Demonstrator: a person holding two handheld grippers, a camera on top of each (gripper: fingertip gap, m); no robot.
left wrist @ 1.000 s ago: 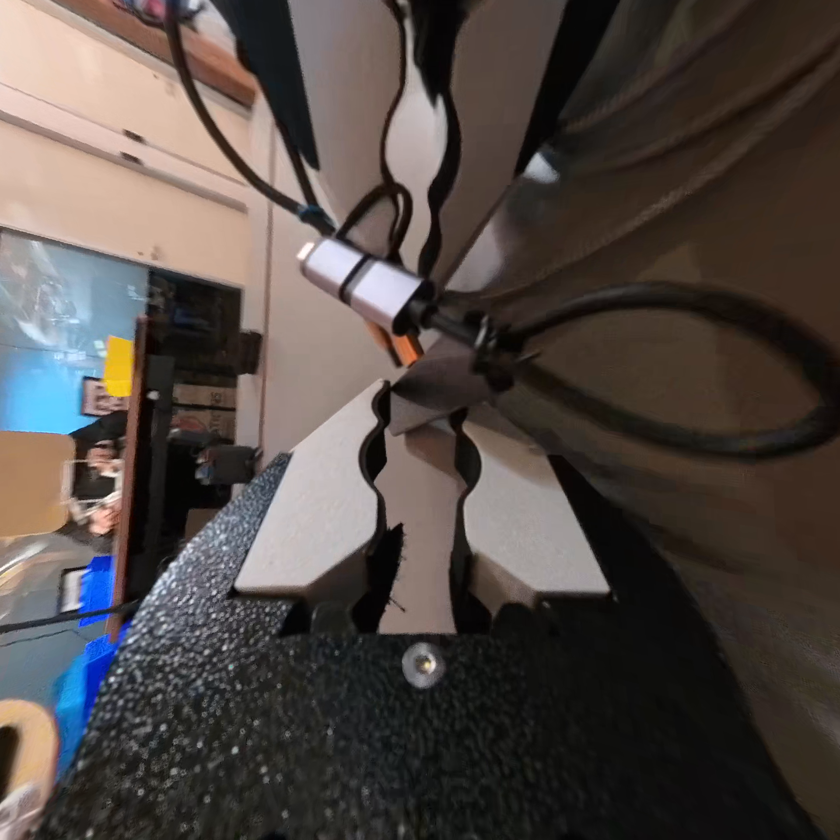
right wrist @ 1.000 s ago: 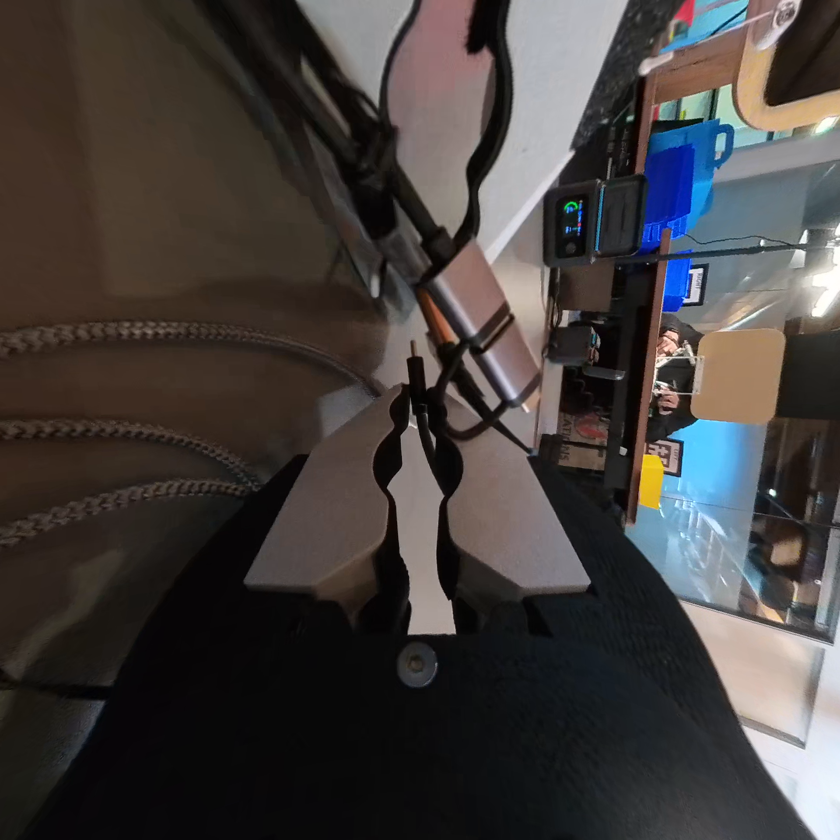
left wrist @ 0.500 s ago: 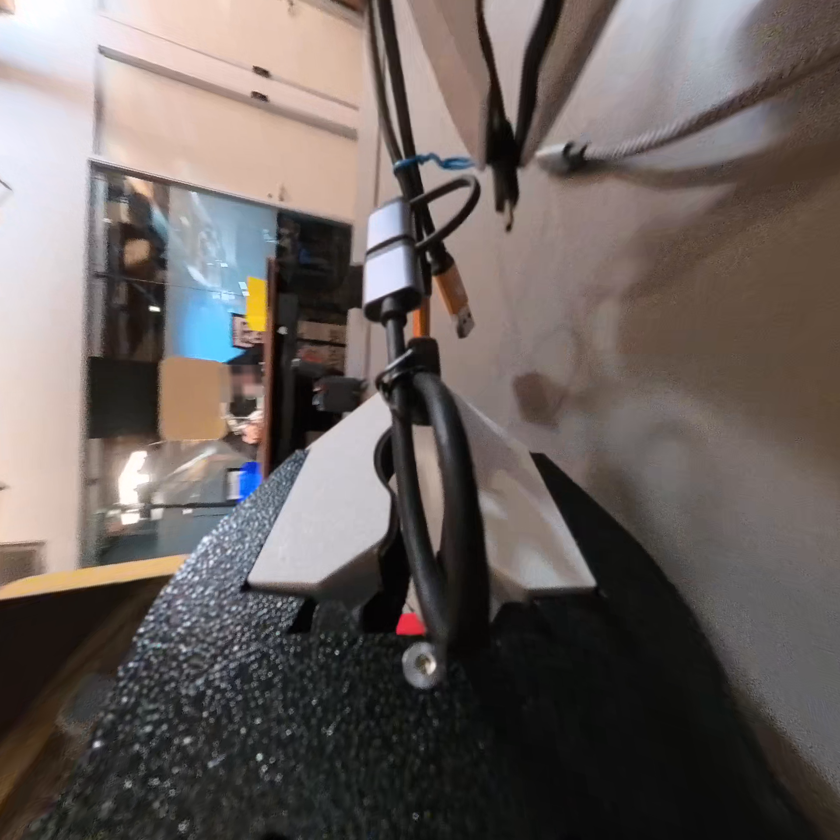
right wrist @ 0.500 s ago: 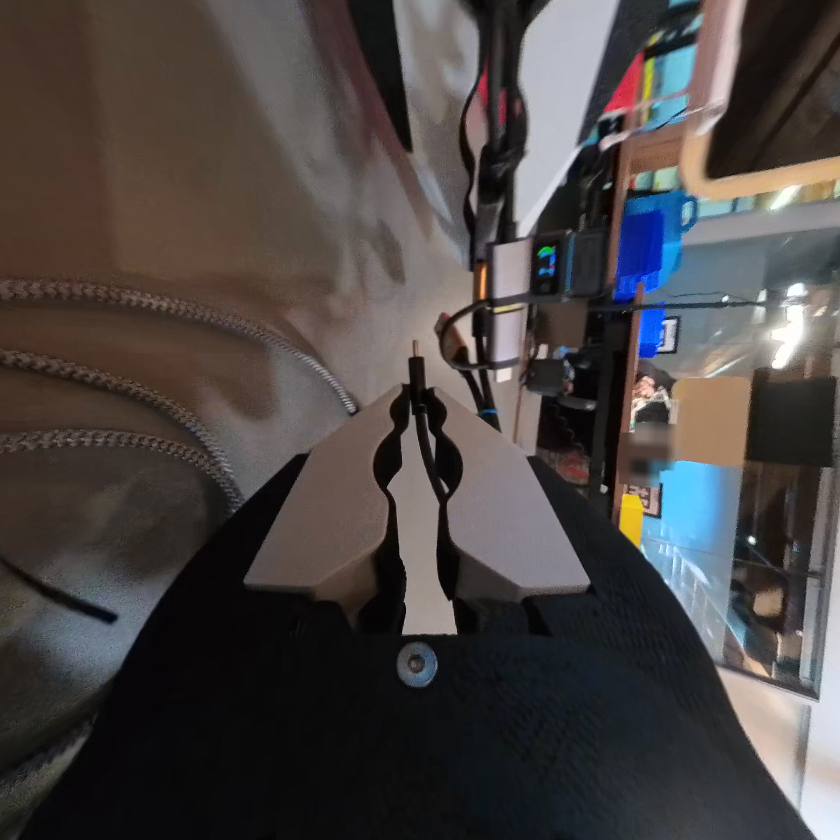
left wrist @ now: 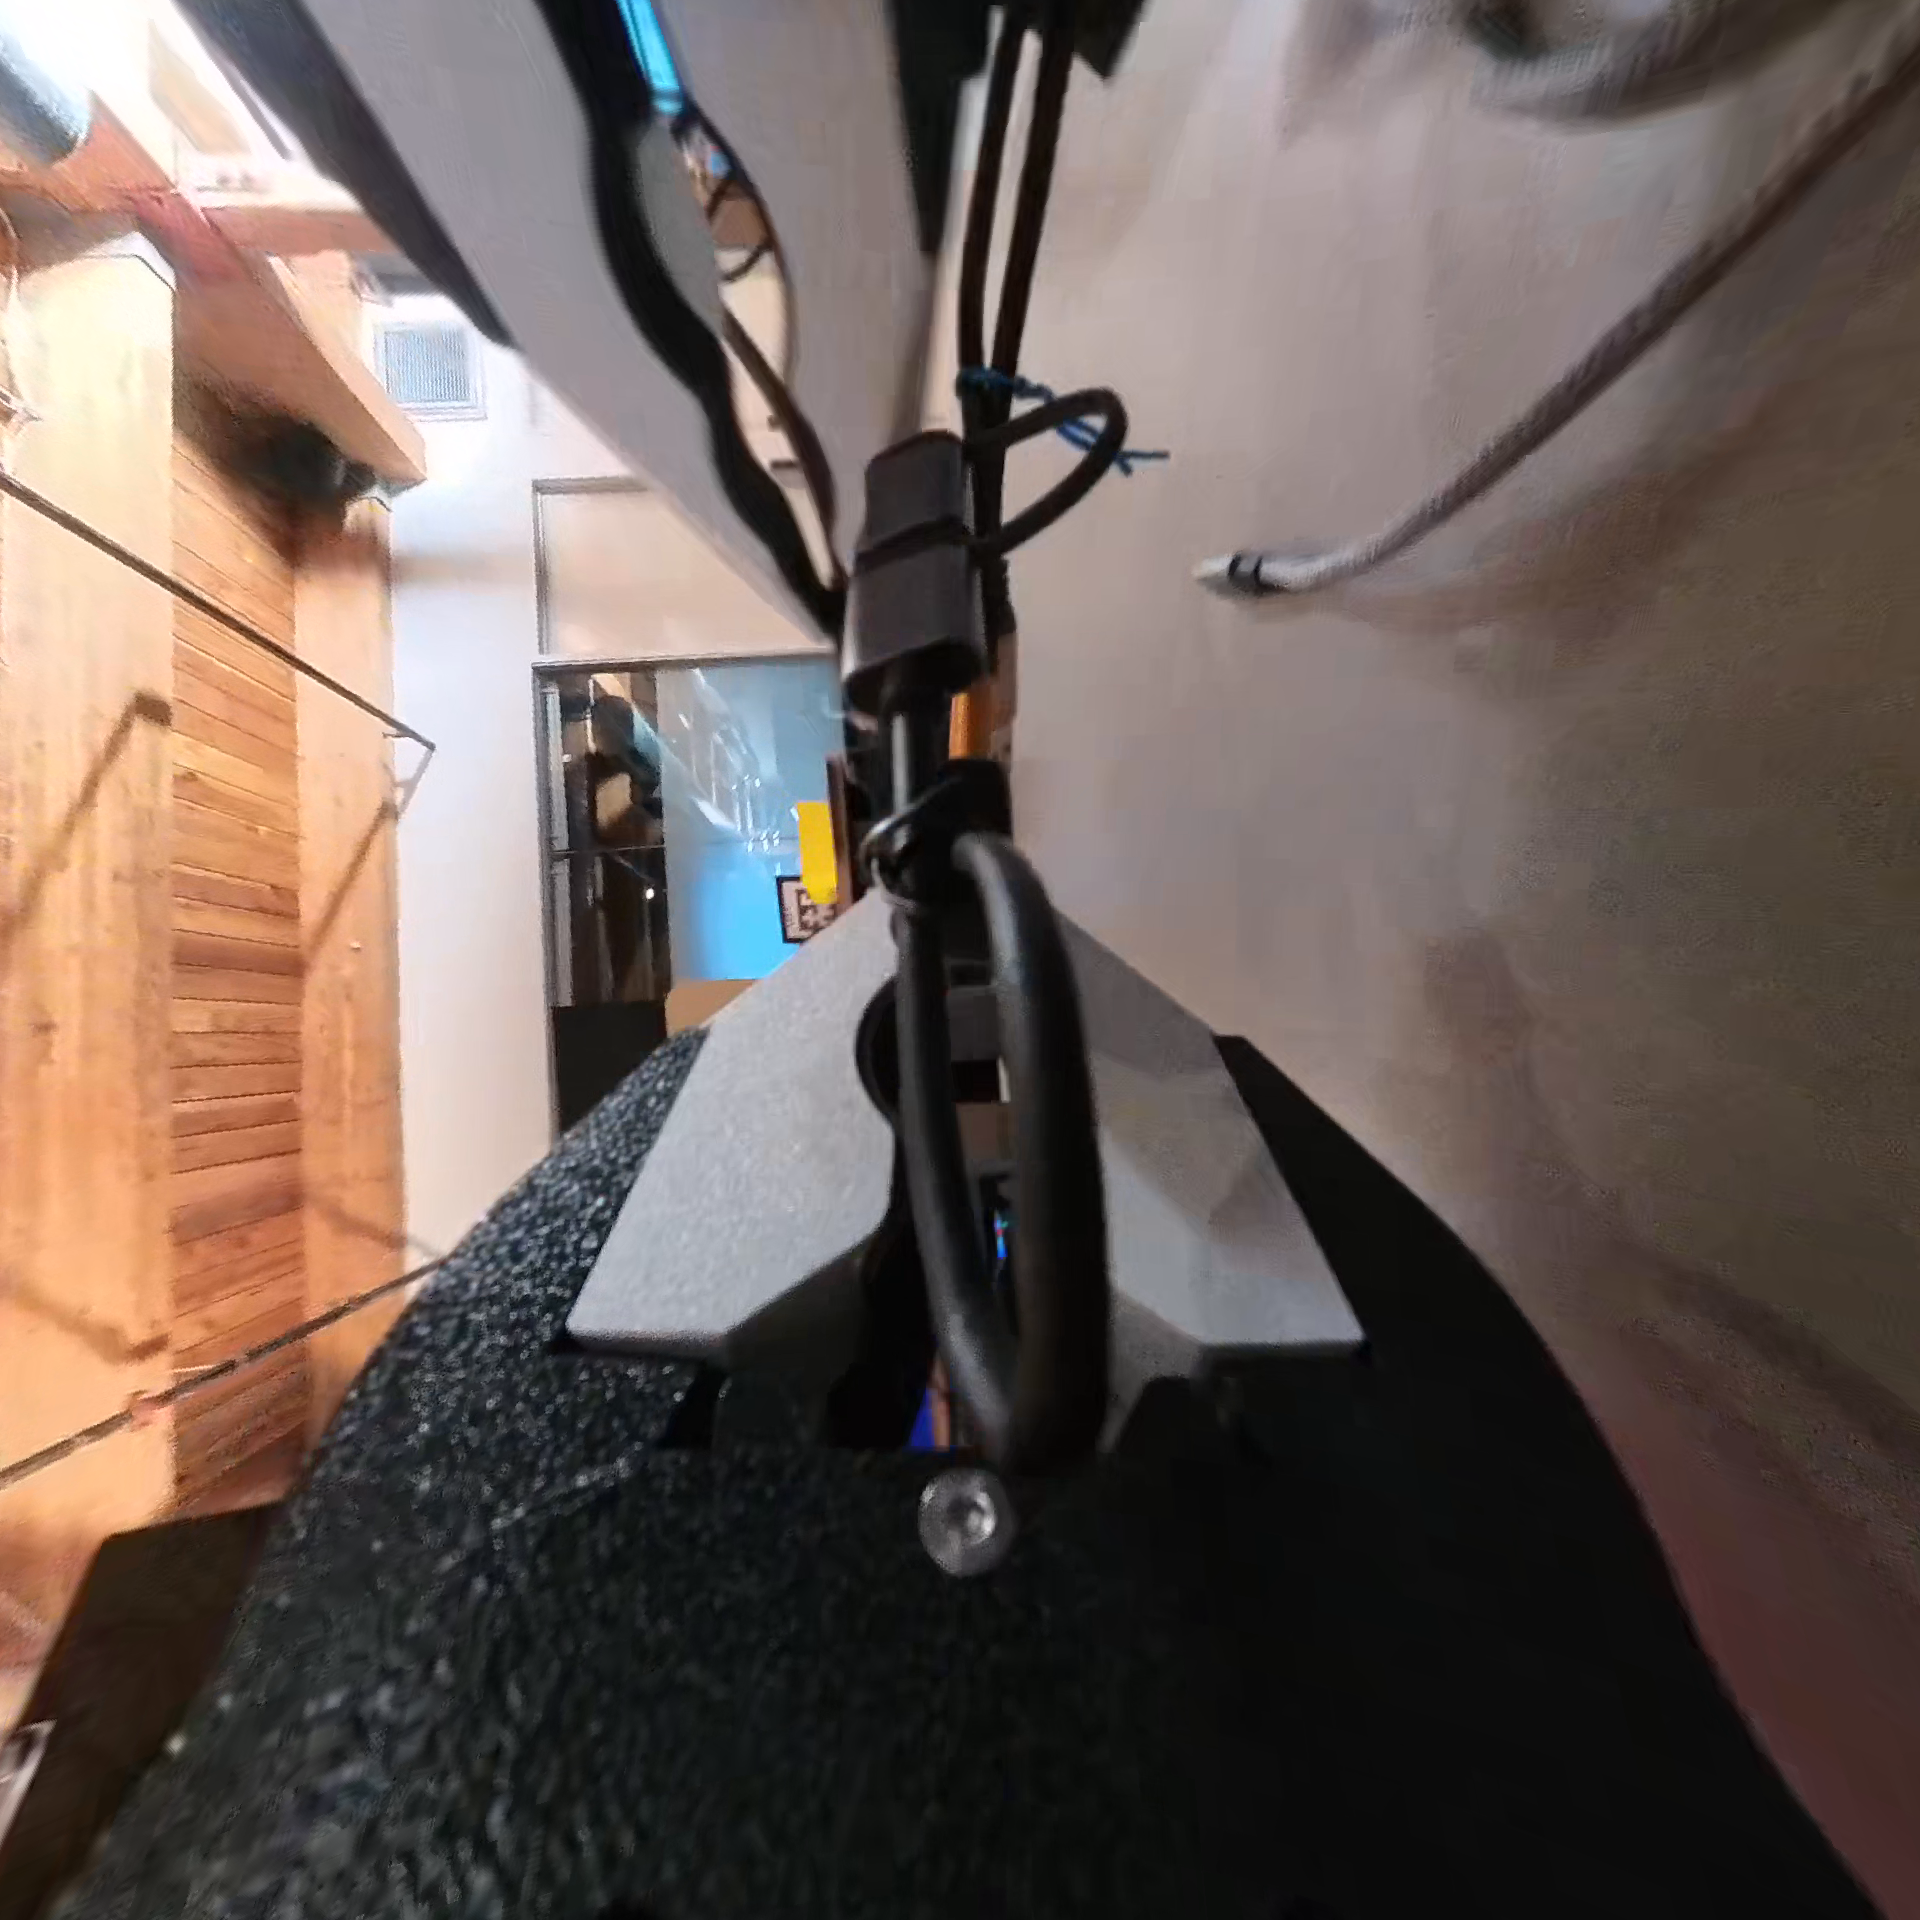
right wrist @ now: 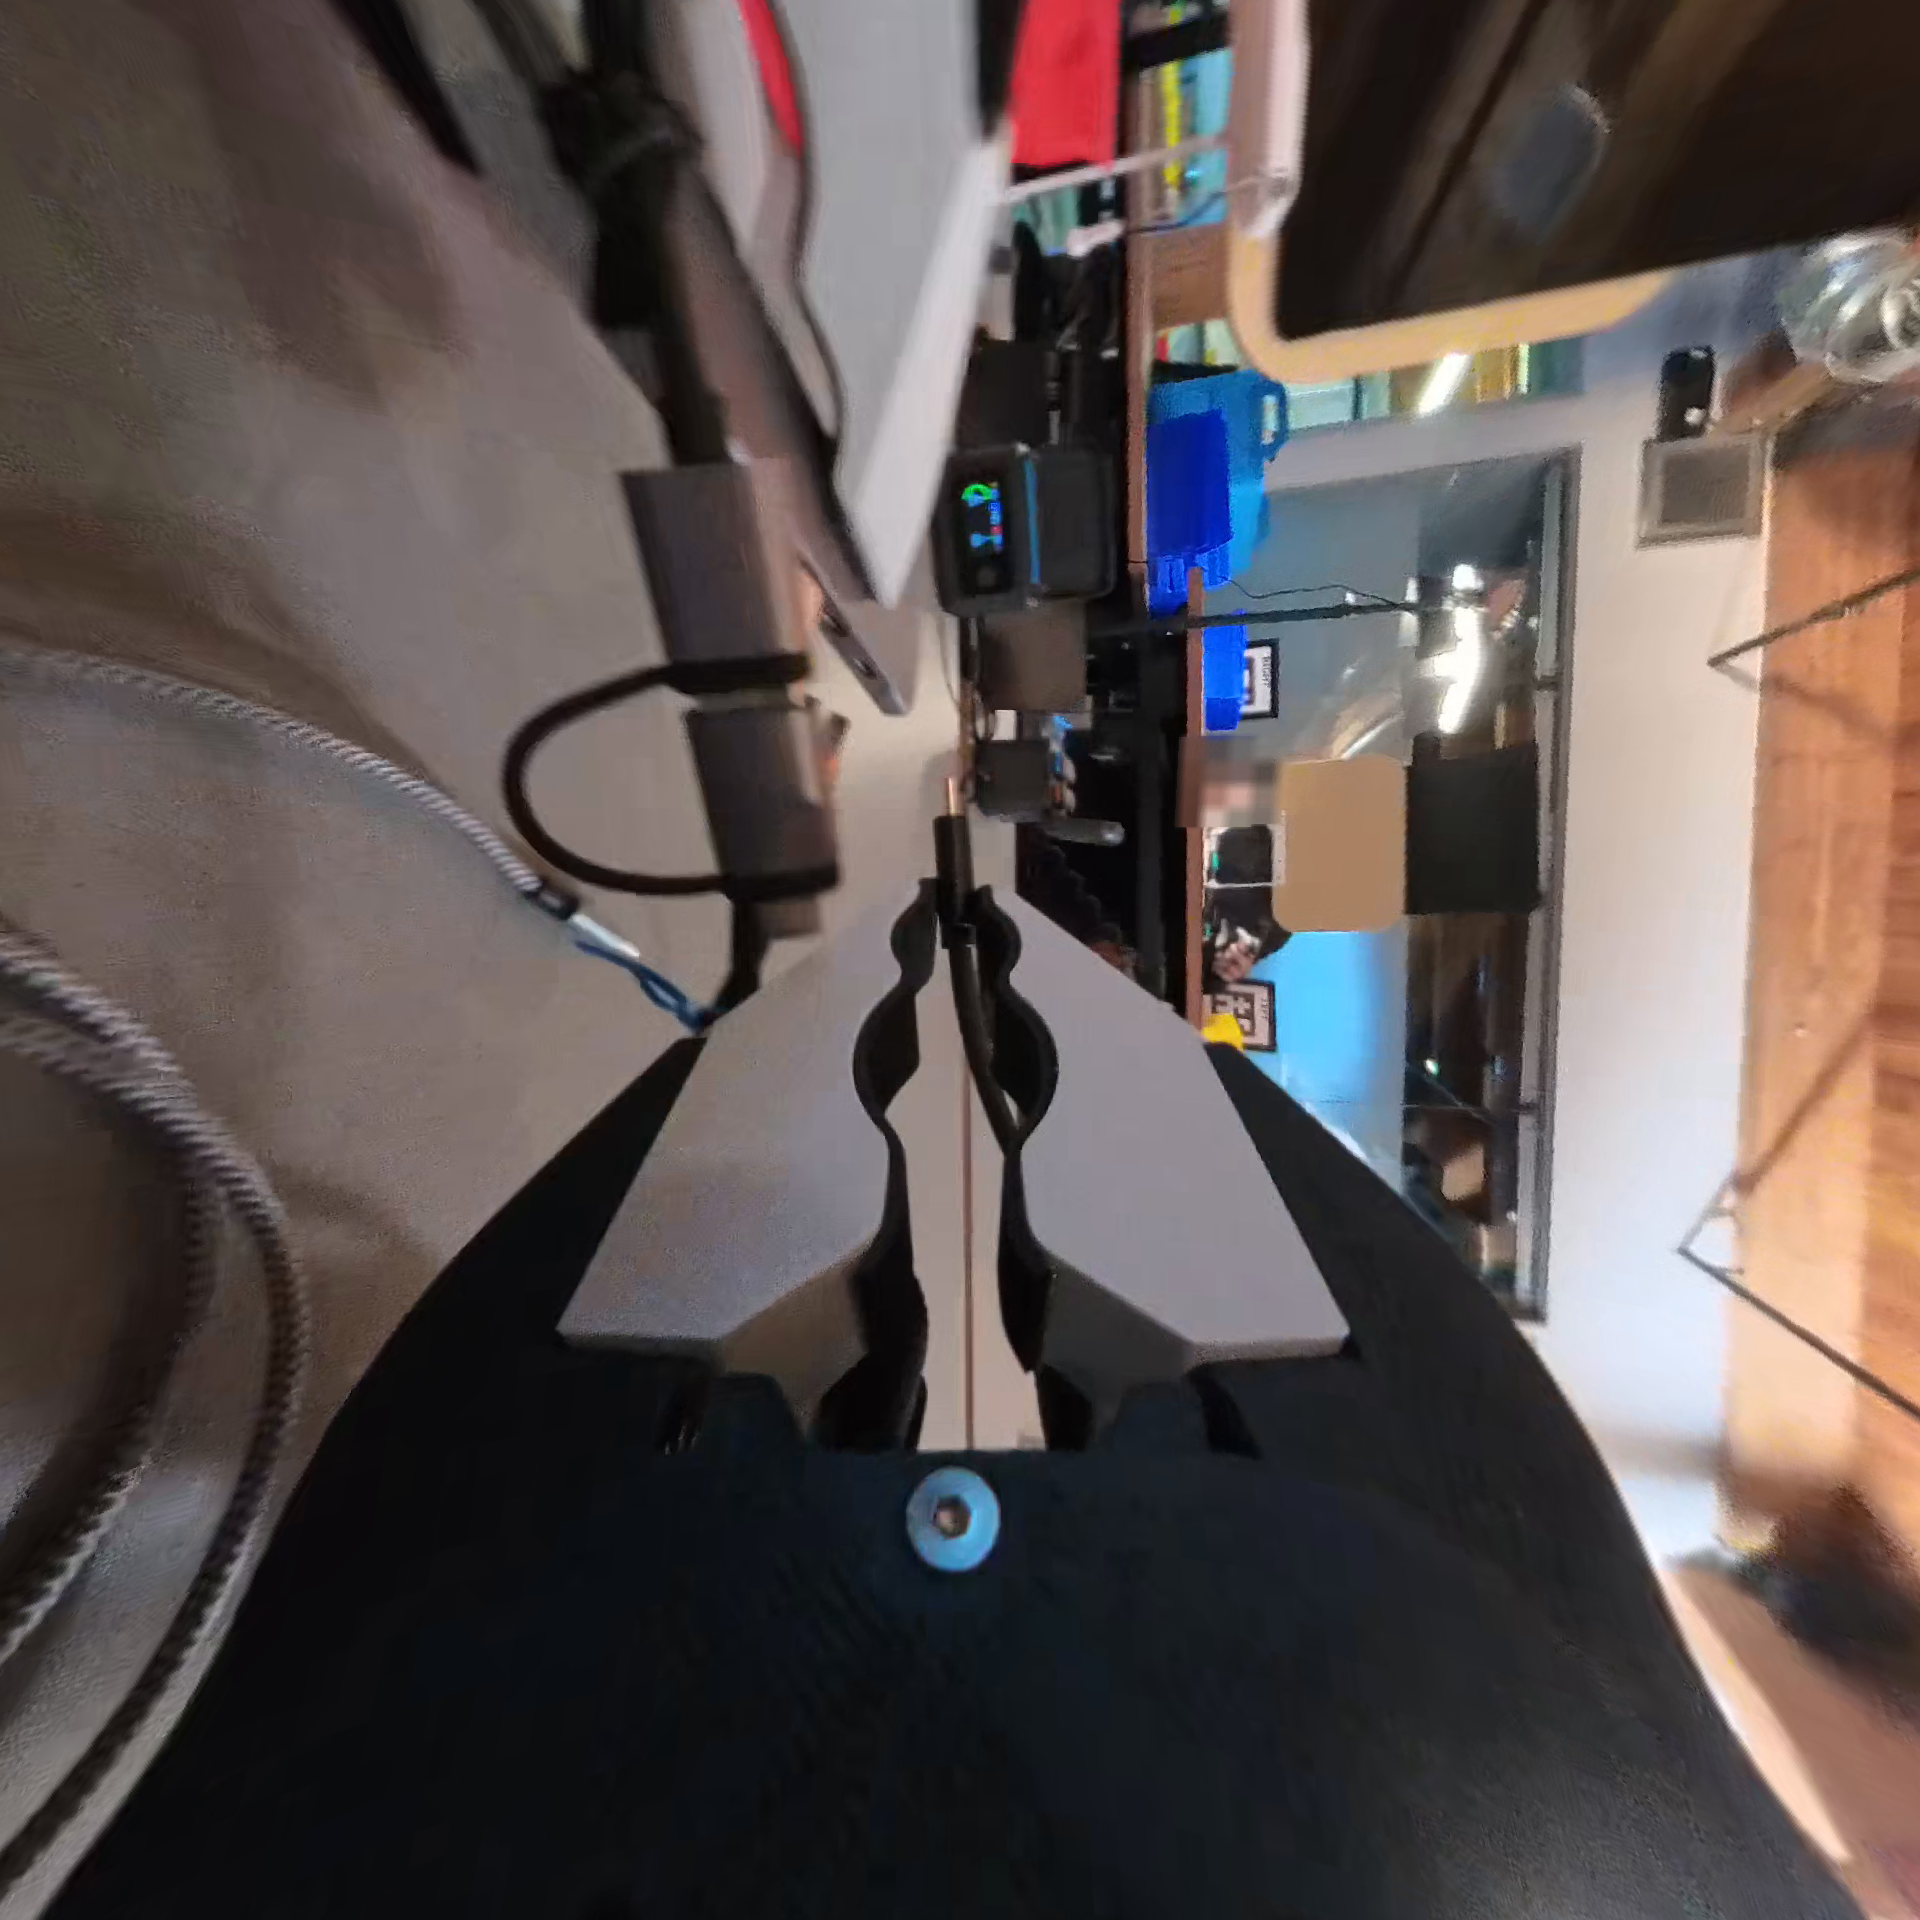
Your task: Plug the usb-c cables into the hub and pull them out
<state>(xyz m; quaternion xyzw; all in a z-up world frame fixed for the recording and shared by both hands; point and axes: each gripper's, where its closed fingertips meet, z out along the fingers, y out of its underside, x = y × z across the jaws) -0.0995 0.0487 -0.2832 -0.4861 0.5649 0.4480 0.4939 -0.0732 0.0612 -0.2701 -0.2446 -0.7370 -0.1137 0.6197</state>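
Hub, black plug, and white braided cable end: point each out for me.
hub (right wrist: 727, 665), right wrist view, on its grey metal body.
black plug (right wrist: 952, 847), right wrist view, on its housing past the jaws.
white braided cable end (left wrist: 1262, 569), left wrist view, on its connector tip.

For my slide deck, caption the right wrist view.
Right gripper pinches a black USB-C plug, tip free, beside the grey hub.

Grey hub (right wrist: 727, 665), black cable (right wrist: 961, 935), grey-and-white braided cable (right wrist: 260, 1195), blue bins (right wrist: 1205, 499).
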